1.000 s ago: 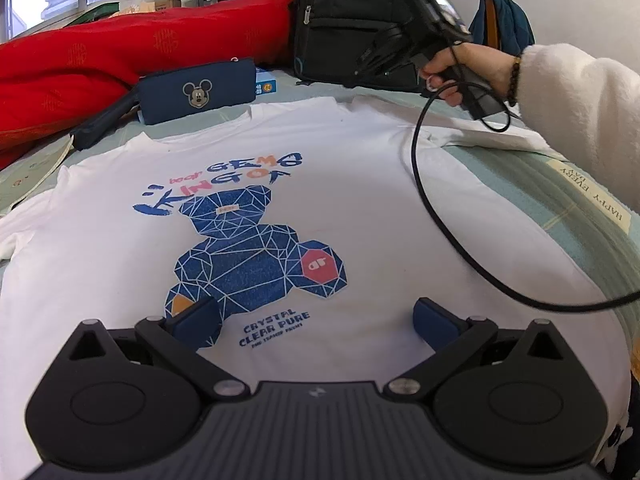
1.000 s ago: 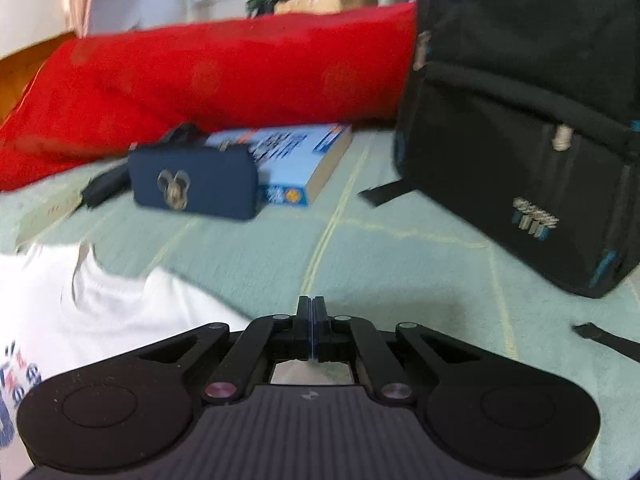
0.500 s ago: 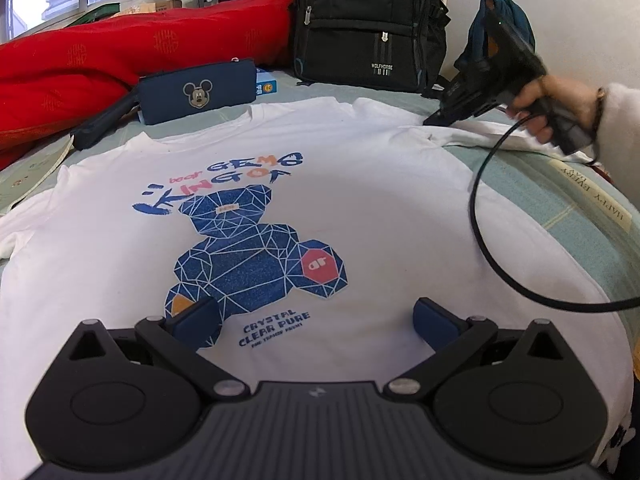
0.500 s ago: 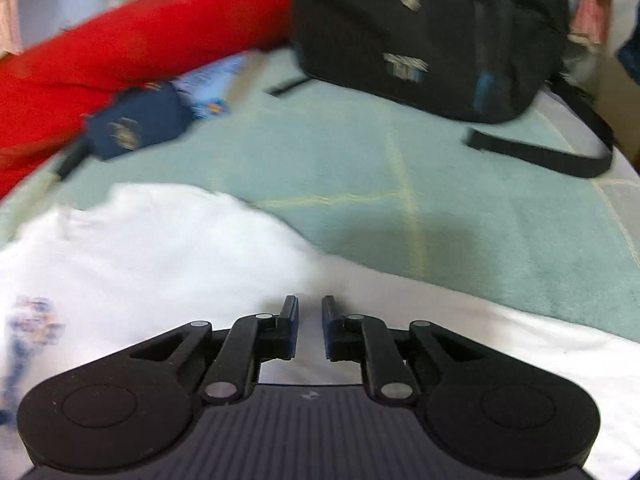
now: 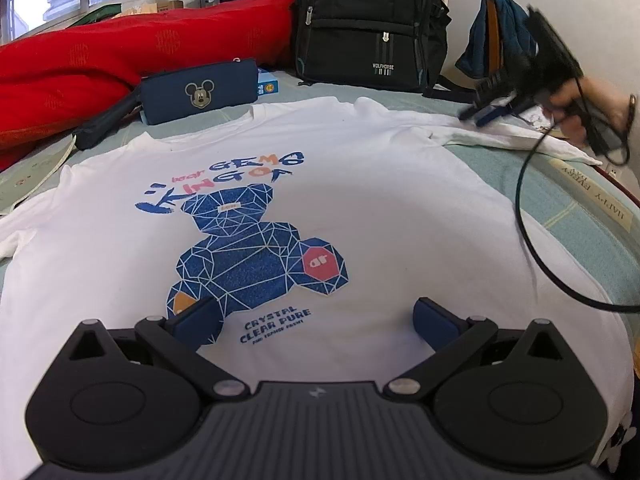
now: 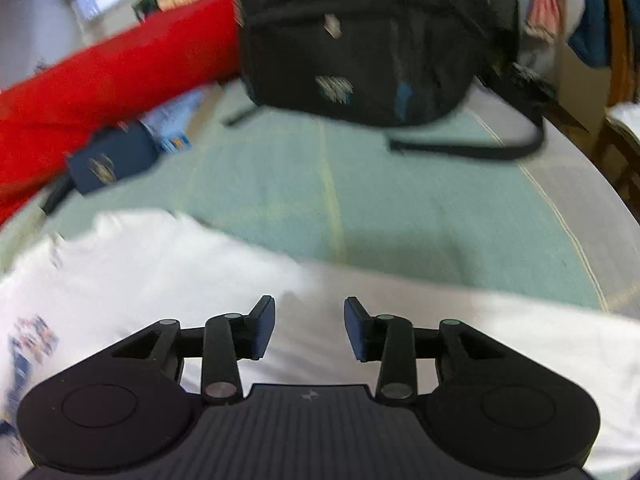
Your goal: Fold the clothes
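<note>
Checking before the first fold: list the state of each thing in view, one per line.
T-shirt: spread flat, print up, unfolded.
Right sleeve: stretched out sideways.
Left hand-held gripper: open, over the hem, holding nothing.
Right hand-held gripper: jaws opening over the sleeve, nothing gripped.
Backpack: upright, zipped.
Pencil case: closed.

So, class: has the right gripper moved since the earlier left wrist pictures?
Yes. The right gripper has gone rightward, away from the black backpack, and down to the T-shirt sleeve; its jaws are opening, nothing between them.
</note>
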### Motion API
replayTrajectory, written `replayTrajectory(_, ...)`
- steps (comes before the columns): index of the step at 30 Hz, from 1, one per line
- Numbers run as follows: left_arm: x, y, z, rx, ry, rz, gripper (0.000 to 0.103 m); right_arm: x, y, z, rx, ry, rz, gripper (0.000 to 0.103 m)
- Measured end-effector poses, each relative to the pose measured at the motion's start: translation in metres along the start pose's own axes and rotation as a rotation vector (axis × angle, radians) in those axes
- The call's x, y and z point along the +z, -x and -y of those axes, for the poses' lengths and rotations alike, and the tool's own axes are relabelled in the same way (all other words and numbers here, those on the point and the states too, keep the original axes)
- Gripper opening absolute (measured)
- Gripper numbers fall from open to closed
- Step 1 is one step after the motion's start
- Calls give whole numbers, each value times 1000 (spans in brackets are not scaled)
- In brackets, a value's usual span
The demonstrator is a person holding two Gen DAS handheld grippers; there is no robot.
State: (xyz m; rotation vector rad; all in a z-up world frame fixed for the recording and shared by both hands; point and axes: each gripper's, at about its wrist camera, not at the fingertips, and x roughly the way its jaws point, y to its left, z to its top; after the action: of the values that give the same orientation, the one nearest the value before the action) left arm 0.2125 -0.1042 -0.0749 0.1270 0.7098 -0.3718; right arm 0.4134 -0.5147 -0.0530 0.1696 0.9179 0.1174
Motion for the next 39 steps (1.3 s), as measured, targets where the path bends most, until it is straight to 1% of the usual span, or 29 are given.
replayTrajectory(2,0,0,0,0,1,-3,102,-3,-9,12,-56,18,33,36)
replayTrajectory(3,1,0,0,2,0,-5,102,-2,-10,16,-77,0,53,35)
replayTrajectory(4,1,0,0,3,0,-7,102,-1,-7,17,-78,-24,68,33)
replayTrajectory(6,1,1,0,3,1,-9,102,0,3,15,-64,-67,94,34)
replayTrajectory(8,1,0,0,6,1,-9,102,-4,15,0,-14,-21,114,35)
replayTrajectory(11,1,0,1,12,0,-10,102,-21,33,-26,71,59,112,35)
replayTrajectory(13,0,0,1,14,1,-9,102,-27,38,-39,119,94,115,35)
replayTrajectory(16,-1,0,2,18,-1,-7,103,-30,39,-59,166,116,117,35)
replayTrajectory(19,0,0,3,22,-1,-10,102,-29,23,-80,160,140,103,35)
replayTrajectory(21,0,0,3,22,0,-10,102,-35,12,-86,131,161,92,35)
replayTrajectory(23,-1,1,3,20,-1,-9,102,-50,6,-85,49,217,92,35)
replayTrajectory(25,-1,1,2,17,0,-7,102,-66,12,-71,13,231,129,36)
replayTrajectory(27,-1,1,2,15,-1,-7,102,-74,25,-49,-19,191,141,36)
replayTrajectory(28,-1,1,2,15,-1,-6,102,-78,32,-38,-36,167,144,39)
replayTrajectory(29,-1,1,2,15,-2,-6,102,-80,37,-27,-34,143,141,42)
replayTrajectory(32,1,3,3,17,-5,-10,102,-80,55,-1,-4,67,143,44)
replayTrajectory(33,3,4,3,17,-6,-12,102,-77,61,5,11,45,157,44)
replayTrajectory(36,9,12,8,19,-29,5,102,-63,71,20,57,-7,225,53)
replayTrajectory(37,11,15,11,20,-41,15,102,-58,68,25,71,-26,230,55)
replayTrajectory(39,15,22,17,16,-65,27,102,-50,57,36,97,-64,226,55)
